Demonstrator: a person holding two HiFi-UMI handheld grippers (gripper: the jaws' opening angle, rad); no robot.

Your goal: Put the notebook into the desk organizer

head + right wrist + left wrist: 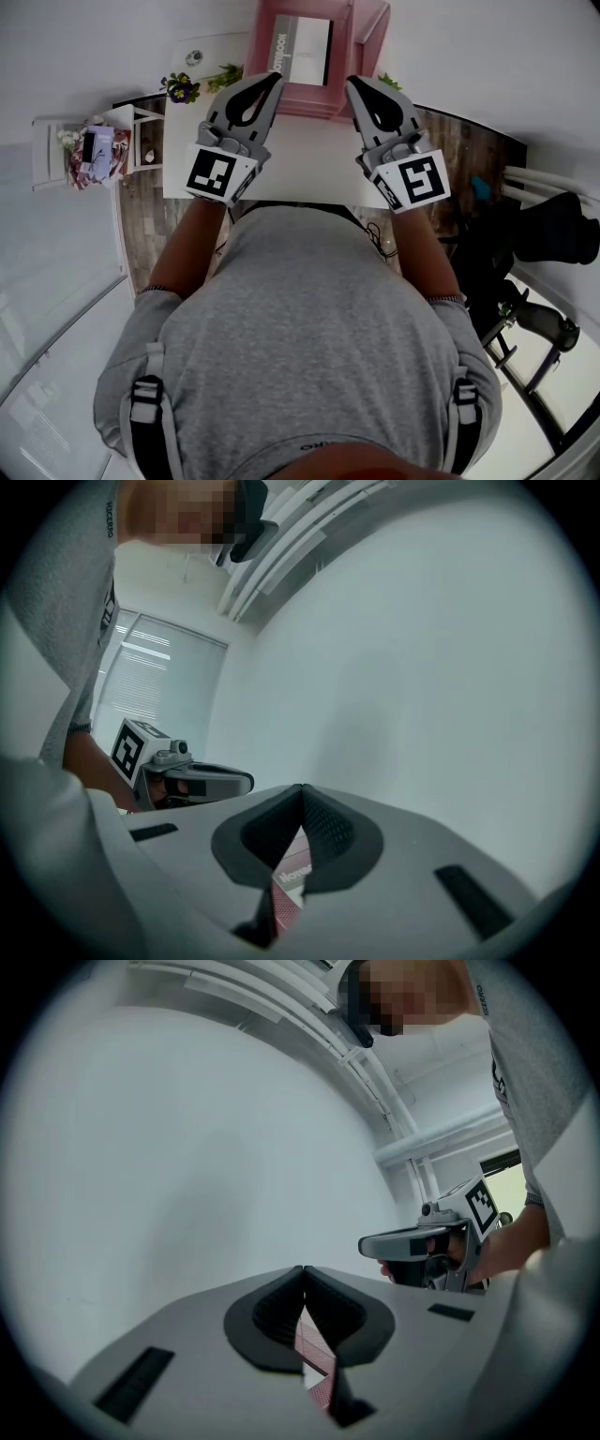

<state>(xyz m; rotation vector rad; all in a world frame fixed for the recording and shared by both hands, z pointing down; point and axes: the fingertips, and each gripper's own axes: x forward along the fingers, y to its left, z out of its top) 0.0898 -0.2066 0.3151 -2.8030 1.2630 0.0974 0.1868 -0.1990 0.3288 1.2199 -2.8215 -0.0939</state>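
Holding two grippers level over the white table [309, 159], I had my left gripper [272, 81] and my right gripper [353, 84] side by side and apart from each other. Both were closed tight, tips pressed together, with nothing between the jaws. One notebook [305, 47] sat inside the single pink desk organizer [262, 37] at the table's far edge, just beyond both gripper tips. One small flowering plant [180, 88] stood near the far left corner.

A white worktop [309, 155] carries a pink desk organizer [367, 33] at its far edge. A small pot of purple flowers [180, 89] stands by its far left corner.
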